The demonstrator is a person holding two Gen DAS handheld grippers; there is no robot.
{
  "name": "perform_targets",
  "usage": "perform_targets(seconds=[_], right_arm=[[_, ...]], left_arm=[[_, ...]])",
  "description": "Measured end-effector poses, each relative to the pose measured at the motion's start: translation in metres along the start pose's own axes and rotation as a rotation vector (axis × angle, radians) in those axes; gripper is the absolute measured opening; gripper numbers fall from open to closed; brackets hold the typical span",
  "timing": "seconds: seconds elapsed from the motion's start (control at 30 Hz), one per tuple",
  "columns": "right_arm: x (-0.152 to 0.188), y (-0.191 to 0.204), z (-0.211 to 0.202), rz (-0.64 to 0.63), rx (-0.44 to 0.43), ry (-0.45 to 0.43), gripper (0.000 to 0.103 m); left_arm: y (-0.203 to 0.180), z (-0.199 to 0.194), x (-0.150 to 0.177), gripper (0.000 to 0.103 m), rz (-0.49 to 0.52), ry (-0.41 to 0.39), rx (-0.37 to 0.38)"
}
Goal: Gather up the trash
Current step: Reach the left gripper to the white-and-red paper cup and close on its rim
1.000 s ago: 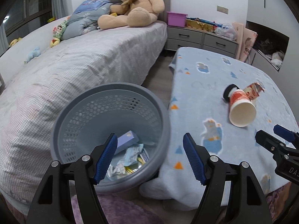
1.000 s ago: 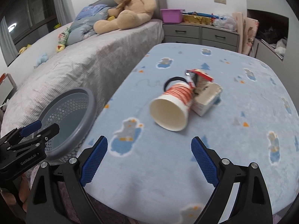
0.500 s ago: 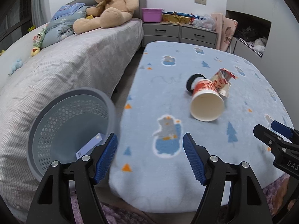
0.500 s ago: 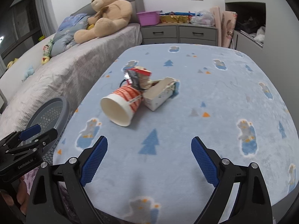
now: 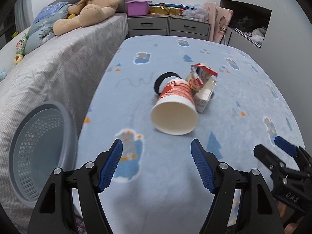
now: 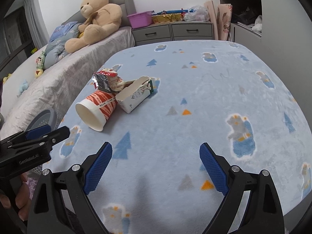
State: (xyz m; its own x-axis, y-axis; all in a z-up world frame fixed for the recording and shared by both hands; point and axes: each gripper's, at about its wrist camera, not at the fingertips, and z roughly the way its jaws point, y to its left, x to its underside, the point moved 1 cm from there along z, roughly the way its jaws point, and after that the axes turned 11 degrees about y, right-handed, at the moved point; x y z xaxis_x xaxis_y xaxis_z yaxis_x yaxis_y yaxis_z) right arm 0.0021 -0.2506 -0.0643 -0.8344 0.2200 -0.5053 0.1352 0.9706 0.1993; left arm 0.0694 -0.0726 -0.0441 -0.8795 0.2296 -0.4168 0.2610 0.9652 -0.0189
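on the blue blanket [image 5: 136, 175] in left wrist view, left gripper [image 5: 157, 165] wide and empty, paper cup [image 5: 175, 109] on its side just ahead touching torn carton [image 5: 203, 97], basket [image 5: 37, 152] at left; in right wrist view, right gripper [image 6: 156, 167] wide, empty, cup [image 6: 97, 109] far left.

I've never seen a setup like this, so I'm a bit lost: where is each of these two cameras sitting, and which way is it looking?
Left wrist view: sits on the left claw, looking down along its open blue fingers at the paper cup on the blue blanket; the right claw pokes in at the right edge.
Right wrist view: sits on the right claw, open, facing the same blanket; the left claw and a hand show at left.
Both see the cup, torn carton, wrapper, basket and teddy bear.
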Motion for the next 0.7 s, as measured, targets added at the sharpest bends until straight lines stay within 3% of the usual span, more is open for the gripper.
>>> perform_targets(seconds=[0.27, 0.7], right_arm=[[-0.001, -0.018, 0.007, 0.044, -0.037, 0.021, 0.090], [-0.004, -0.019, 0.016, 0.044, -0.068, 0.034, 0.090]], left_arm=[[-0.016, 0.033, -0.011, 0.070, -0.008, 0.028, 0.058], [-0.019, 0.049, -0.020, 0.070, 0.009, -0.069, 0.074]])
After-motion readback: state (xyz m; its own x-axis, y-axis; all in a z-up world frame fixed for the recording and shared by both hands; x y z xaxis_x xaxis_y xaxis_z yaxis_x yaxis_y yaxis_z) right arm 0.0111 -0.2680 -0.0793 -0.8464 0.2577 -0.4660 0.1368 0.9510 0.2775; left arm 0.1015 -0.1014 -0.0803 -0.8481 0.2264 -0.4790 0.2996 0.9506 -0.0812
